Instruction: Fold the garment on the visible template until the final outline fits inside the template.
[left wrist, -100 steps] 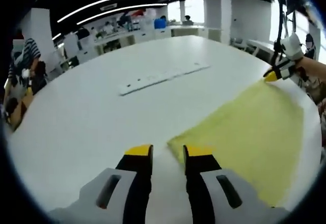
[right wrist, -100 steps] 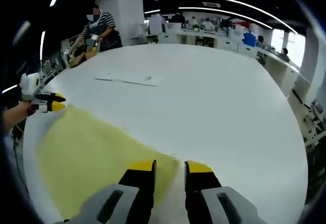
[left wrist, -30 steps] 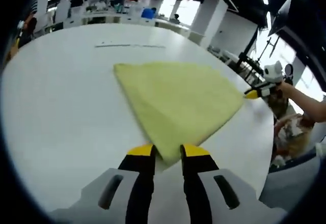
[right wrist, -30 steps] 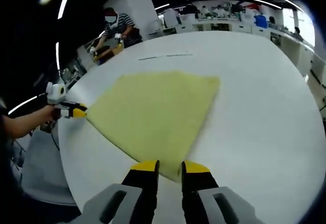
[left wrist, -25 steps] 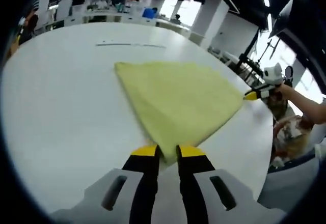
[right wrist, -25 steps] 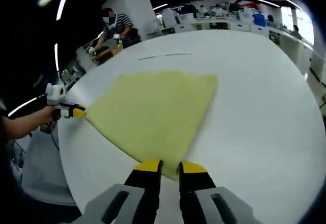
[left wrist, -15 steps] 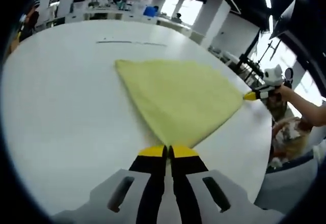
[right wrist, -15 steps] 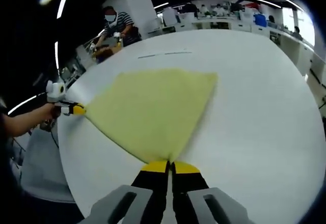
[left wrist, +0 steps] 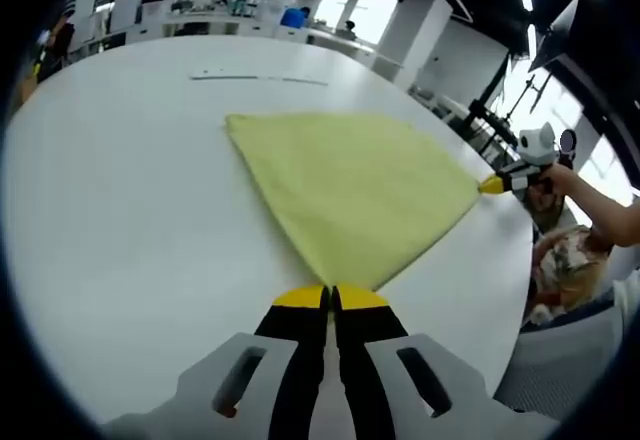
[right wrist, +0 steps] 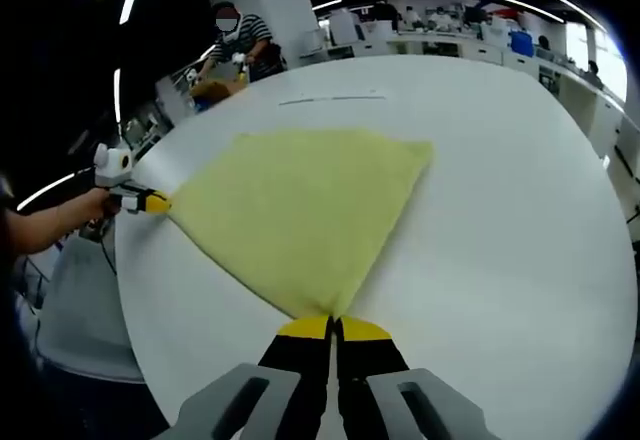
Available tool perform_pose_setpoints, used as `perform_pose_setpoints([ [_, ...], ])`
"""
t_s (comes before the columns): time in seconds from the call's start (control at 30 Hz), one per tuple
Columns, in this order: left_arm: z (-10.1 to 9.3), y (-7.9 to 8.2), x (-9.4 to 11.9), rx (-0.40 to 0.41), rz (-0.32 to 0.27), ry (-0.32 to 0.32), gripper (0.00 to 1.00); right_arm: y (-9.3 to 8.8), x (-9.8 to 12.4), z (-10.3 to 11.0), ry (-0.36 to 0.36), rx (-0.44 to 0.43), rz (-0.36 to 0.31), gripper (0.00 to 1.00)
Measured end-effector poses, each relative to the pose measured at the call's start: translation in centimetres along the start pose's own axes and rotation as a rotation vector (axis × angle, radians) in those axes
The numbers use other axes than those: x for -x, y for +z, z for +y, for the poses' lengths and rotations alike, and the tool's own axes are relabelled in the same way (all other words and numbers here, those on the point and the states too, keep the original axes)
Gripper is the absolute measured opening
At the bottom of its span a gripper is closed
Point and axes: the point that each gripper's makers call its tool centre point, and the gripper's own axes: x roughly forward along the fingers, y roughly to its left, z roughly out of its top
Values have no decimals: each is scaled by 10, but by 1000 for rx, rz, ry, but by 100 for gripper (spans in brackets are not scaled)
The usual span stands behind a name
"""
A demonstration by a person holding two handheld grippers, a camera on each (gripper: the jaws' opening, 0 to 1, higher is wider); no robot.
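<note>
A yellow cloth (left wrist: 350,175) lies flat on the white round table (left wrist: 120,210), one corner pointing at each gripper. My left gripper (left wrist: 331,295) is shut on the cloth's near corner in the left gripper view. In the right gripper view, my right gripper (right wrist: 333,326) is shut on the near corner of the yellow cloth (right wrist: 300,205). Each gripper also appears in the other's view: the right gripper (left wrist: 493,186) at the cloth's right corner, the left gripper (right wrist: 152,201) at its left corner. A thin marked strip (left wrist: 260,78) lies beyond the cloth, the same strip (right wrist: 332,99) in the right gripper view.
The table edge curves close behind both held corners. A hand (left wrist: 565,182) holds the right gripper over that edge. A person in a striped top (right wrist: 240,32) stands at the table's far side. Desks and pillars fill the background.
Both grippers' jaws have closed on the cloth corners that lay between them a second ago. The cloth stays flat on the table.
</note>
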Motion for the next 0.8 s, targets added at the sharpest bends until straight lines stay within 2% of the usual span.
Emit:
perform_pose_setpoints([
  [0.8,-12,-15,10,-41,24,4,0,-16,11,10,-12,85,45,0],
])
